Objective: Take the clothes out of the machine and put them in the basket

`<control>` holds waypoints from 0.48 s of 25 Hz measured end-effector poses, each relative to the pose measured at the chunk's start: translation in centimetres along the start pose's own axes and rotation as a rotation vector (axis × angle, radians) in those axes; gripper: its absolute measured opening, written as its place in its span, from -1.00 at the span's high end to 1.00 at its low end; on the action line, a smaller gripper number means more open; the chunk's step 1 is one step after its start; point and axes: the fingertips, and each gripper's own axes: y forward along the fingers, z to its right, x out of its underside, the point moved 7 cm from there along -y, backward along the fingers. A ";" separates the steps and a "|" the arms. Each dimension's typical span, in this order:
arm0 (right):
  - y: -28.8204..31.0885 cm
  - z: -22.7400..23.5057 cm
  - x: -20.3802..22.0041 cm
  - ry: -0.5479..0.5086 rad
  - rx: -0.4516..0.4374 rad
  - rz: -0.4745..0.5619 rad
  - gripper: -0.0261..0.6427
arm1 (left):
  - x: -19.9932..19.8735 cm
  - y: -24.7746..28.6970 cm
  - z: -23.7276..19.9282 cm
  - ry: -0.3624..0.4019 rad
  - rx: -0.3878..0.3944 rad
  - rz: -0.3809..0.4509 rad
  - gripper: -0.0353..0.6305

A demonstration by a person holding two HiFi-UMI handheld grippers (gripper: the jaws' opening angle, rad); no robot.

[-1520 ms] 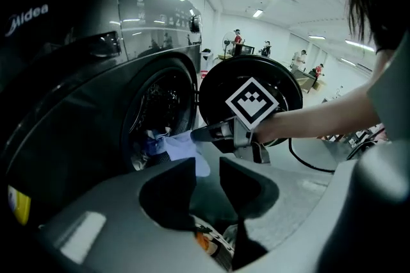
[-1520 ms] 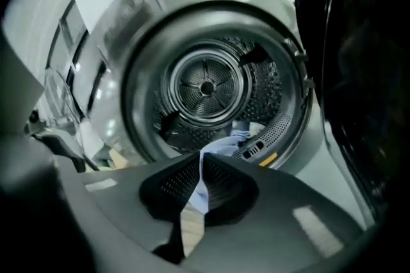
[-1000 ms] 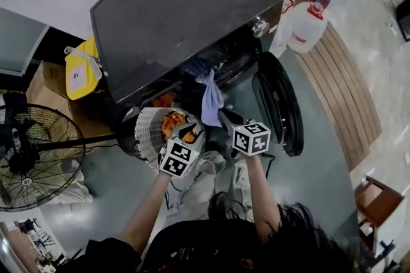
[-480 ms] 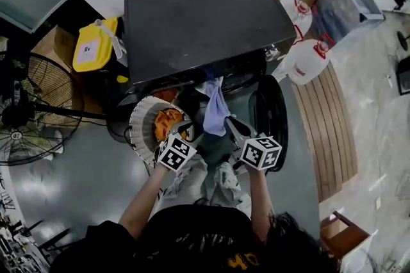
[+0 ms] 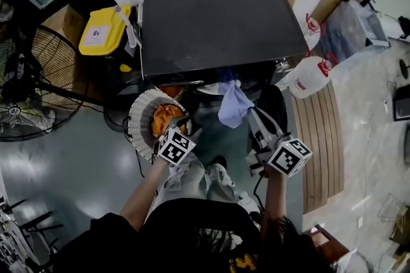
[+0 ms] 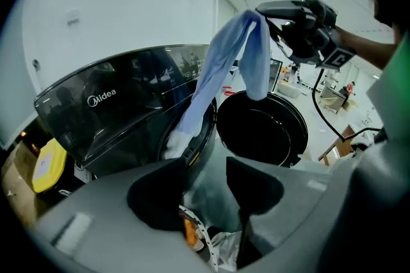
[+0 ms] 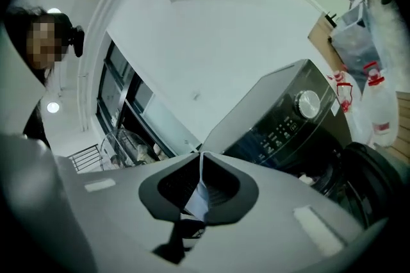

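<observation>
Light-blue garment — pinched at one fold by the right tongs, which are closed tight on it. It hangs in the air in front of the black washing machine. In the left gripper view its lower end trails down to the drum opening, so it is not fully out. There is a pale patch at the drum's lip; I cannot tell whether it is another item or this cloth's own tail.

Left tongs — jaws apart, nothing between them. They hover over the white laundry basket, which stands on the floor just beside the machine's front, on its left. An orange garment already lies in the basket.

The round door is swung open to the right of the drum.

Progress, as a judgement: at least one piece is in the basket and one is in transit. What else the drum holds is not visible. What is left is to lift the blue garment clear of the opening, carry it left over the basket and let go, then check the drum for more.

Surroundings: a yellow container beside the machine at rear left, a floor fan farther left, and a white jug with a red cap on the right.
</observation>
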 end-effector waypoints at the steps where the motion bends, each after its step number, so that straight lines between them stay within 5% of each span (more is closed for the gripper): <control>1: -0.1 -0.6 -0.7 0.004 -0.019 0.015 0.81 | -0.1 0.3 -0.1 0.000 -0.001 0.001 0.33; 9: -0.1 -4.9 -6.4 -0.045 -0.120 0.073 0.81 | -2.4 4.2 0.3 -0.010 0.031 0.018 0.33; 12: -0.3 -6.6 -8.1 -0.069 -0.164 0.100 0.81 | -3.2 5.9 0.8 -0.008 0.059 0.051 0.18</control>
